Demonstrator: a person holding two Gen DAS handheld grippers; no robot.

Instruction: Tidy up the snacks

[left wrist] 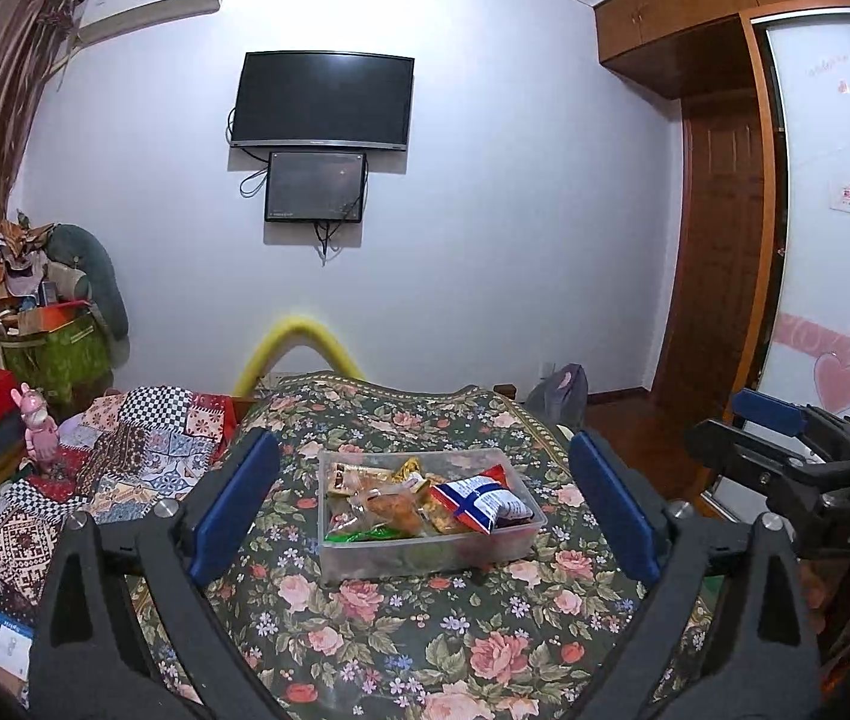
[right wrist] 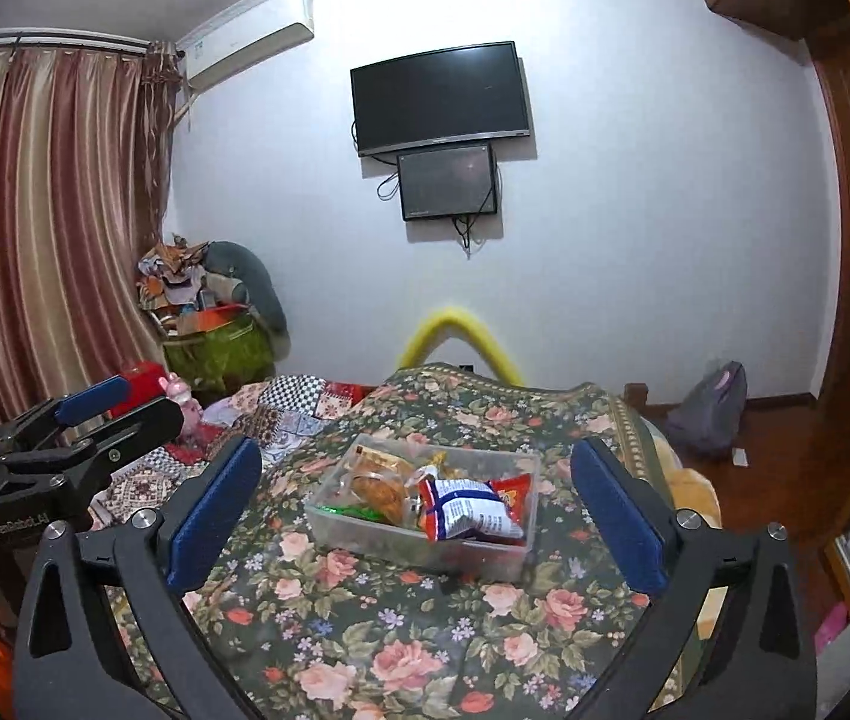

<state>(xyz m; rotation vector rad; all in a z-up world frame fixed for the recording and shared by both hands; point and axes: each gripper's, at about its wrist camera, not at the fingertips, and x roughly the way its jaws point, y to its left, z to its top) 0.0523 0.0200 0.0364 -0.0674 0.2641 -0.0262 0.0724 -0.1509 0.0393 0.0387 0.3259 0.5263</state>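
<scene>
A clear plastic box (left wrist: 338, 564) stands on a floral cloth (left wrist: 413, 648). It holds several snack packs; a red, white and blue bag (left wrist: 481, 501) lies on top at the right. The box (right wrist: 359, 531) and the bag (right wrist: 469, 513) also show in the right wrist view. My left gripper (left wrist: 425, 516) is open and empty, its blue pads (left wrist: 233, 504) spread wide, short of the box. My right gripper (right wrist: 416, 510) is open and empty in the same stance. Each gripper shows at the edge of the other's view.
The floral cloth covers a raised surface that drops off at the right to a wooden floor (right wrist: 784, 450). A patchwork quilt (left wrist: 125, 456) and a pink toy (left wrist: 41, 432) lie left. A grey bag (right wrist: 712, 402) sits on the floor. A yellow tube (left wrist: 299, 342) arches behind.
</scene>
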